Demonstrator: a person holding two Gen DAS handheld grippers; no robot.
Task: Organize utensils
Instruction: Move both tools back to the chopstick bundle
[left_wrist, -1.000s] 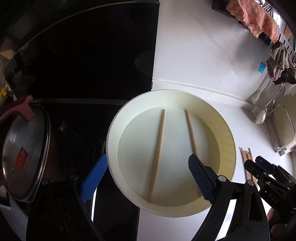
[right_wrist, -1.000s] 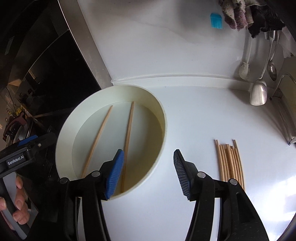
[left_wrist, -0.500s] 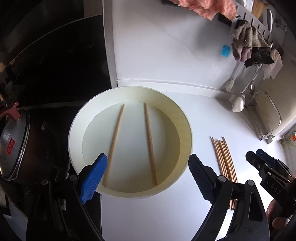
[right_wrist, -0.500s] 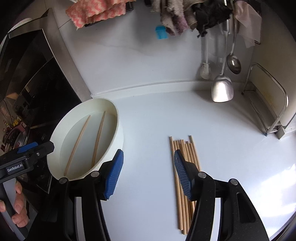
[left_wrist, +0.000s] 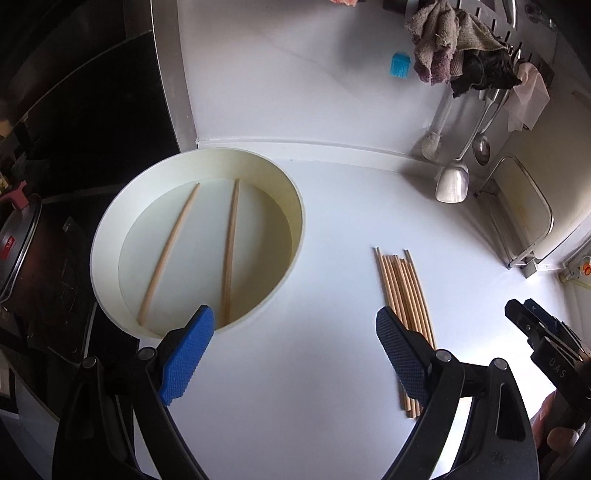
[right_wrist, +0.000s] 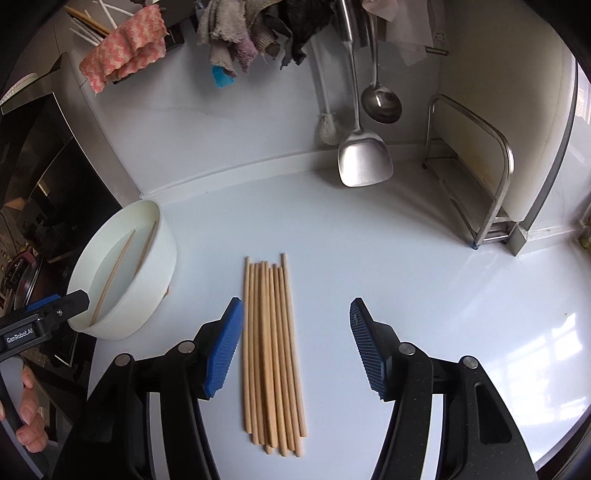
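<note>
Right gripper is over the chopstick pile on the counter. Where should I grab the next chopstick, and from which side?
Take the rightmost stick of the chopstick pile, probably near mid-length, coming from above. The sticks lie flat, side by side and touching, so only an edge stick offers a free flank toward bare counter. The right gripper, whose jaws have just been opening and hold nothing, already lines up to close across the sticks.
</note>
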